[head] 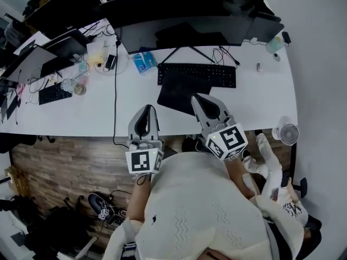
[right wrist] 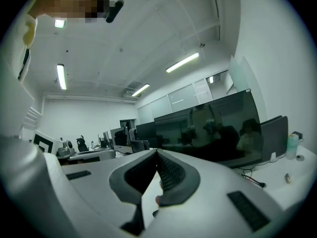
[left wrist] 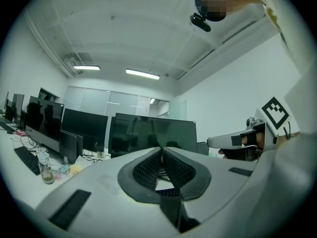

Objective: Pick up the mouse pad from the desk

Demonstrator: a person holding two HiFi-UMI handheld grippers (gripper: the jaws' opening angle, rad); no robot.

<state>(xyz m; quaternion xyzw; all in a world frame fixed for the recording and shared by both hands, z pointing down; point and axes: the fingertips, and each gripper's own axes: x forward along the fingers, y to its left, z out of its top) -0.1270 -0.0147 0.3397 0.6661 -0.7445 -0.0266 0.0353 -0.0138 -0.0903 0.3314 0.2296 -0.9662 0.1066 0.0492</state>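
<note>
1. Head view: overhead, steeply down, well above tabletop point(head: 97, 112); catches left gripper point(head: 146, 112) and right gripper point(head: 201, 102).
2. Gripper views: low, along own fingers point(left wrist: 148, 170), tilted up toward ceiling point(left wrist: 138, 38).
3. All three share the monitor point(head: 184, 10); left gripper view also sees right gripper.

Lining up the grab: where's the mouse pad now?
Head view, centre of the white desk: the black mouse pad lies just below the keyboard, by the right gripper.

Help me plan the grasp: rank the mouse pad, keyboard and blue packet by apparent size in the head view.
Largest: mouse pad and keyboard, too alike in area to rank.
Smallest: blue packet, clearly.
</note>
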